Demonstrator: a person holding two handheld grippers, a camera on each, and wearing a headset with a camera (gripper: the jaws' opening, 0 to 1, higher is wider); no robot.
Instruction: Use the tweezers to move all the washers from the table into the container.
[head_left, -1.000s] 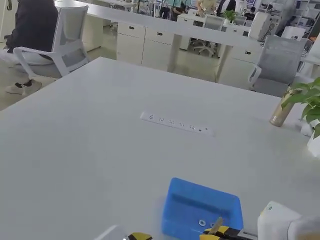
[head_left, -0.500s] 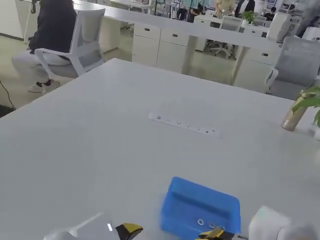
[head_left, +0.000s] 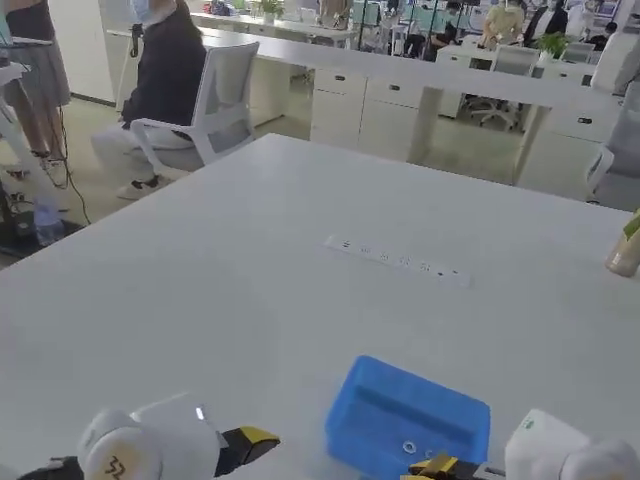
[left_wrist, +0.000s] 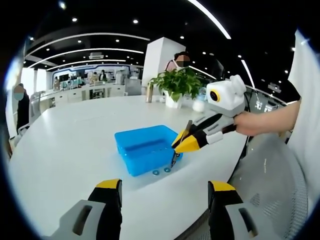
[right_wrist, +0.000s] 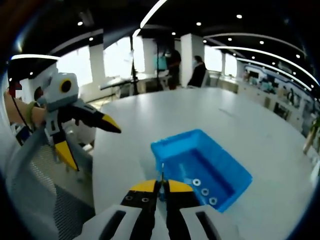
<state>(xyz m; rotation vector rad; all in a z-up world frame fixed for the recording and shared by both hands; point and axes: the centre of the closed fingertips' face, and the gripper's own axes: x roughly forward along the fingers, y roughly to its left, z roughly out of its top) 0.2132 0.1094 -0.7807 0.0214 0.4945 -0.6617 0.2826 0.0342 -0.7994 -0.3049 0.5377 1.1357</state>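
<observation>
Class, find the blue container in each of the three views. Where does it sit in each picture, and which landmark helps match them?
Head view: blue container at the bottom, right of centre.
Left gripper view: in the middle, on the white table.
Right gripper view: right of centre, just beyond the jaws.
Shared landmark: the right gripper, holding tweezers, beside the container in all three.
</observation>
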